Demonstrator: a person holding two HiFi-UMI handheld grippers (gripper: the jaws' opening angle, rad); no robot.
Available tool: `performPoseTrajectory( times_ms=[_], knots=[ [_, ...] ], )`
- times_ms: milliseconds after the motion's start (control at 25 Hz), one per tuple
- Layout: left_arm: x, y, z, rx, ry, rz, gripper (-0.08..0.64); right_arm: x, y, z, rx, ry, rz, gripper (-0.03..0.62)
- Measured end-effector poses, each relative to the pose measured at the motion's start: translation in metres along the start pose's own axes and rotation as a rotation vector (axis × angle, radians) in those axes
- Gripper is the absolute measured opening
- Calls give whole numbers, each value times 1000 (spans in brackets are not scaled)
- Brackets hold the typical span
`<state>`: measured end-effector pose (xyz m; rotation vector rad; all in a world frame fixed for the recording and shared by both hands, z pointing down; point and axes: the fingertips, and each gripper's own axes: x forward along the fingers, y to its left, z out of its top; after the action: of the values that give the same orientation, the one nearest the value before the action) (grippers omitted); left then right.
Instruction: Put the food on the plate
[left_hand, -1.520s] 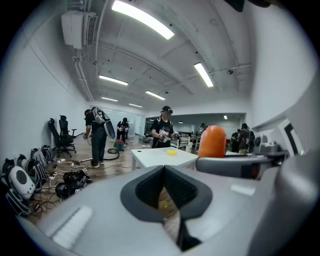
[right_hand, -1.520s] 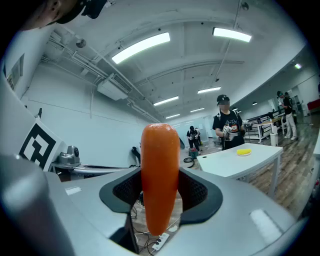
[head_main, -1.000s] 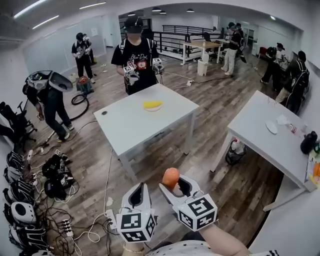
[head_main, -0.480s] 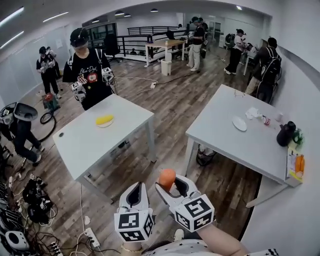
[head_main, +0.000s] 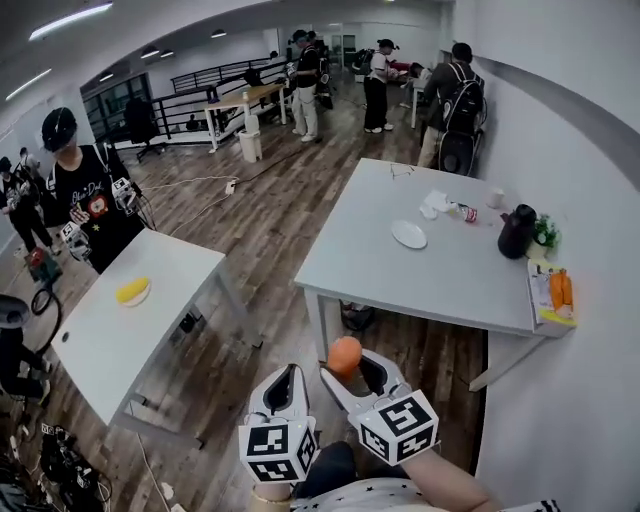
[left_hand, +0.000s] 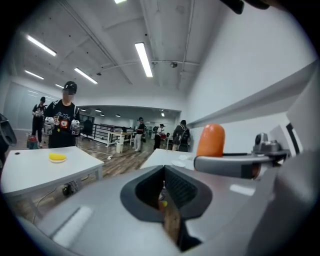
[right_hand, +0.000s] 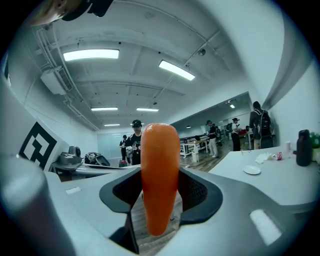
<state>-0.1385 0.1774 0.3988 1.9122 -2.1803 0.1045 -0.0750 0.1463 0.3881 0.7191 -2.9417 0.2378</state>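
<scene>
An orange carrot (head_main: 344, 354) stands upright between the jaws of my right gripper (head_main: 346, 364), which is shut on it low in the head view. The right gripper view has the carrot (right_hand: 159, 175) filling the gap of that gripper (right_hand: 159, 202). My left gripper (head_main: 288, 378) hovers just left of it, jaws together and empty; its own view shows the gripper (left_hand: 165, 195) shut, with the carrot (left_hand: 210, 140) to the right. A small white plate (head_main: 408, 234) lies on the grey table (head_main: 380, 270) ahead, also seen as the plate (right_hand: 251, 170) far right.
On that table stand a black jug (head_main: 517, 231), crumpled tissue (head_main: 436, 203), a can (head_main: 468, 213) and a box with orange items (head_main: 553, 293). A second table (head_main: 110, 340) at left carries a yellow item (head_main: 133, 291); a person in black (head_main: 85, 200) stands behind it. Wooden floor lies between.
The head view has swung right: the grey table with the white plate has come toward the centre and the left table has slid away. Both grippers keep their pose, carrot still held.
</scene>
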Motion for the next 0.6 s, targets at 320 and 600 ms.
performPoseTrajectory(
  times_ms=[320, 600],
  knots=[
    [93, -70, 4, 43, 18, -205, 8, -20, -105, -8, 41, 2, -216, 218],
    [181, -108, 12, 50, 30, -328, 8, -7, -185, -8, 48, 15, -329, 218]
  ],
)
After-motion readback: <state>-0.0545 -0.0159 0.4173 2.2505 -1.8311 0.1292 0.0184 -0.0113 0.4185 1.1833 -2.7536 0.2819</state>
